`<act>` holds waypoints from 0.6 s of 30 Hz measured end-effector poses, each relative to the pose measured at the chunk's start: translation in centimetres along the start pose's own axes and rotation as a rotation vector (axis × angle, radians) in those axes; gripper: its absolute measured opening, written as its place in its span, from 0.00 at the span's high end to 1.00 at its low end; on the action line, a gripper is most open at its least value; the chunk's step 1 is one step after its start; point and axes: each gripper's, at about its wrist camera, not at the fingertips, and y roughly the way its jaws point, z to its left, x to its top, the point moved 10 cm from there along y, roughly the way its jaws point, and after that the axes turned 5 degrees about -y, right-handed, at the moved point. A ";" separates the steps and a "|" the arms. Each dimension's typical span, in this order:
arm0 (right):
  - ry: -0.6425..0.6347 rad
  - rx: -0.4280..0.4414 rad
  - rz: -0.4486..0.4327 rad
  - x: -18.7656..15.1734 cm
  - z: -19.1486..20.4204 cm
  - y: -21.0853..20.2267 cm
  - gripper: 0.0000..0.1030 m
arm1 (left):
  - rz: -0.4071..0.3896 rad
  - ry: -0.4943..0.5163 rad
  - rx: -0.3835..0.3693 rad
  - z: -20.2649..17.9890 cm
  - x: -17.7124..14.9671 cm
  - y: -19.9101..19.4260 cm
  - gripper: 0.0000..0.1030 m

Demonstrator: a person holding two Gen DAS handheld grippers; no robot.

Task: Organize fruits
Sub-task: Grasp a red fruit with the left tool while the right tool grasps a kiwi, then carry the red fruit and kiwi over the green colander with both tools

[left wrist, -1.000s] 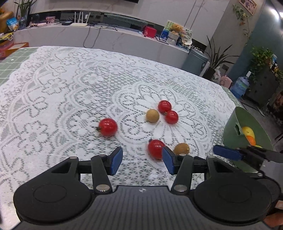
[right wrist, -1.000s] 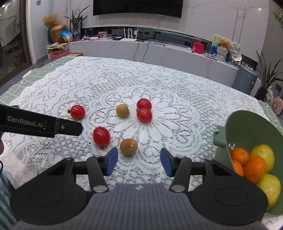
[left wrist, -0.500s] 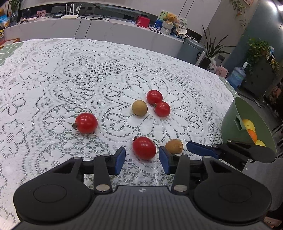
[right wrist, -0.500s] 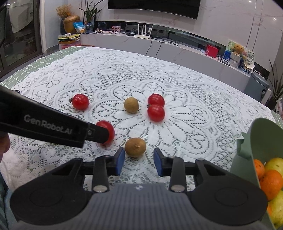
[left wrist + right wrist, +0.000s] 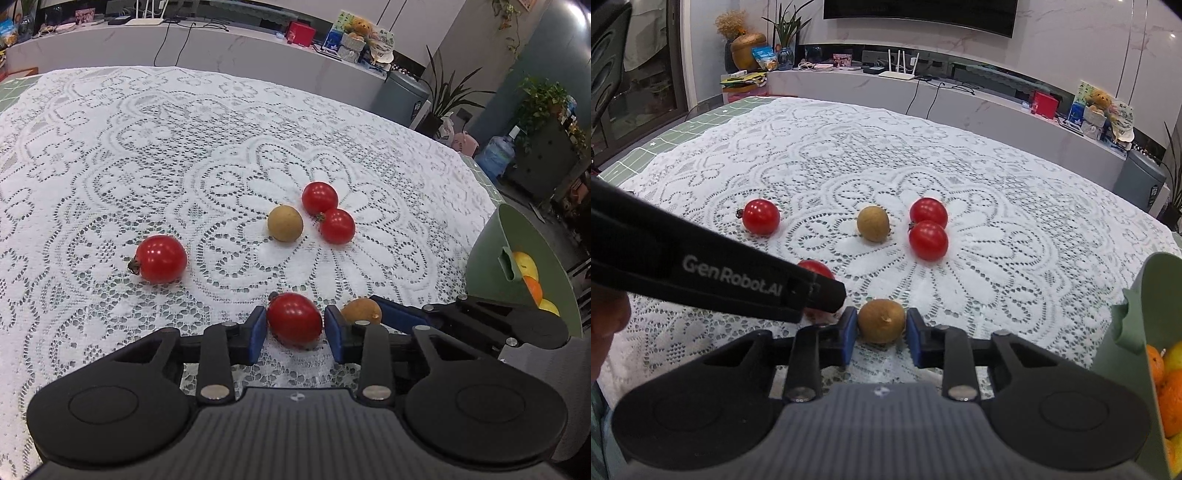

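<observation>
Four red tomatoes are sitting on the lace-covered bench. Two brown round fruits are lying among them. One green basket is standing at the right edge, and at least three oranges and a few yellow fruits are showing inside it; the rest are hidden. Two hand-held grippers are working over the bench.

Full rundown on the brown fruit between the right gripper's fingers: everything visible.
The brown fruit is small, round, tan-brown with a matte, slightly rough skin and a tiny dark stem nub facing the camera. It sits on the white lace tablecloth, between the blue pads of the right gripper, which flank it closely on both sides; firm contact is not certain. In the left wrist view it lies just right of the red tomato framed by the left gripper. It looks intact.
</observation>
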 end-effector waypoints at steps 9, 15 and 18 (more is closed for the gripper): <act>0.003 0.002 -0.008 0.2 -0.1 -0.2 0.76 | -0.002 -0.027 -0.008 0.2 0.2 -0.1 0.66; 0.005 -0.014 -0.030 0.6 -0.5 -1.8 0.76 | -0.023 -0.043 -0.011 0.2 0.5 -1.3 0.67; 0.011 -0.022 -0.045 0.8 -0.8 -2.9 0.76 | -0.039 -0.035 -0.009 -0.2 0.7 -2.2 0.67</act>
